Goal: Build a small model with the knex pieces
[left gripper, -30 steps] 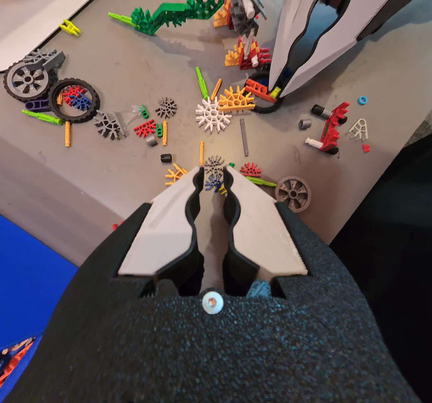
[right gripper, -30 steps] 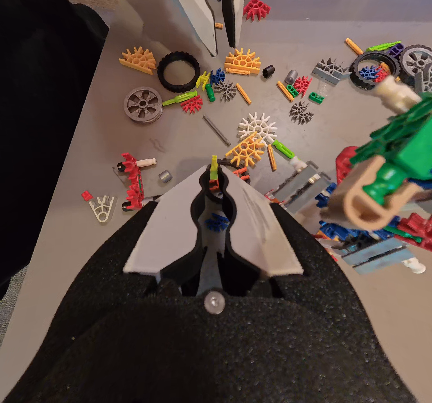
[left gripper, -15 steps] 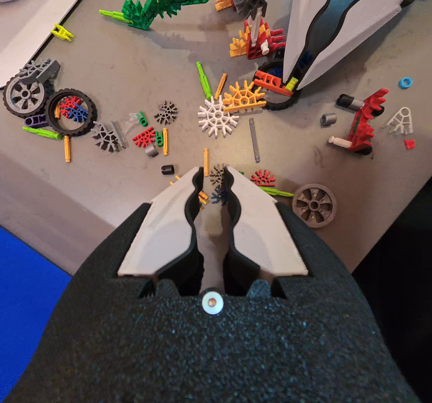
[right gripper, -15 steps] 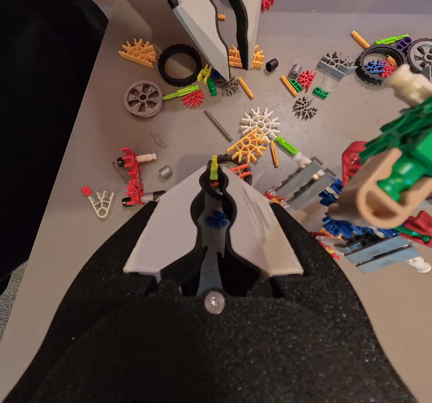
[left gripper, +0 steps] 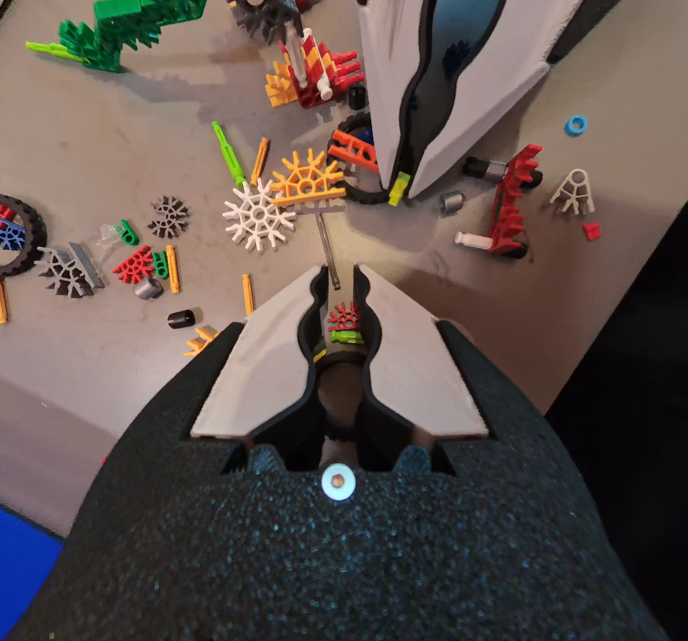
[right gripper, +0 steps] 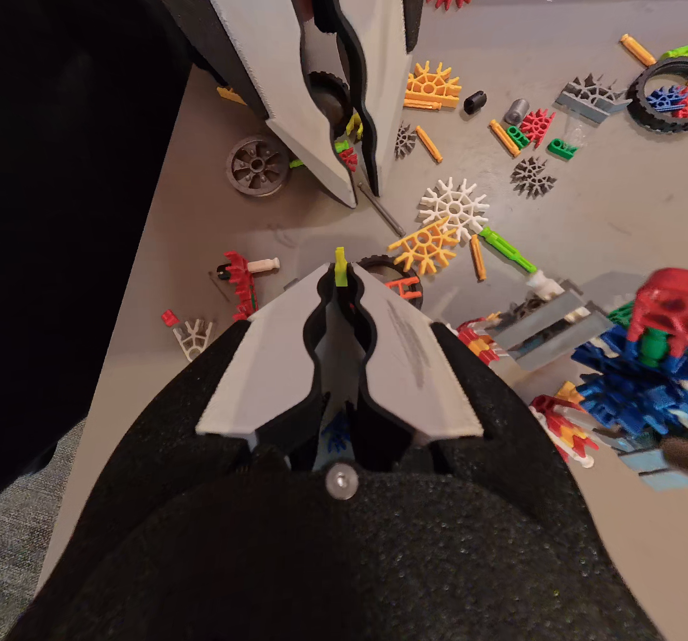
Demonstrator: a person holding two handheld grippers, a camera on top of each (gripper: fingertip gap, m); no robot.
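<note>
Hovering low over the grey table (left gripper: 111,147), our left gripper (left gripper: 338,269) has slid forward off the grey and blue connectors it covered a moment ago. Its jaws are held a little apart, as before, and now stand on either side of the near end of a thin grey rod (left gripper: 327,243). We cannot tell whether they touch it. A red connector (left gripper: 344,316) and a short green piece (left gripper: 346,336) lie on the table further back between the fingers.

Our right gripper (right gripper: 340,274) stays pressed together on a yellow-green clip (right gripper: 339,262), which sticks out past its tips. Just beside it are a black tyre (right gripper: 376,261) and an orange connector (right gripper: 405,287). Beyond the rod's far end sit a white snowflake connector (left gripper: 258,215) and a yellow half-round connector (left gripper: 307,184), which overlaps it.
</note>
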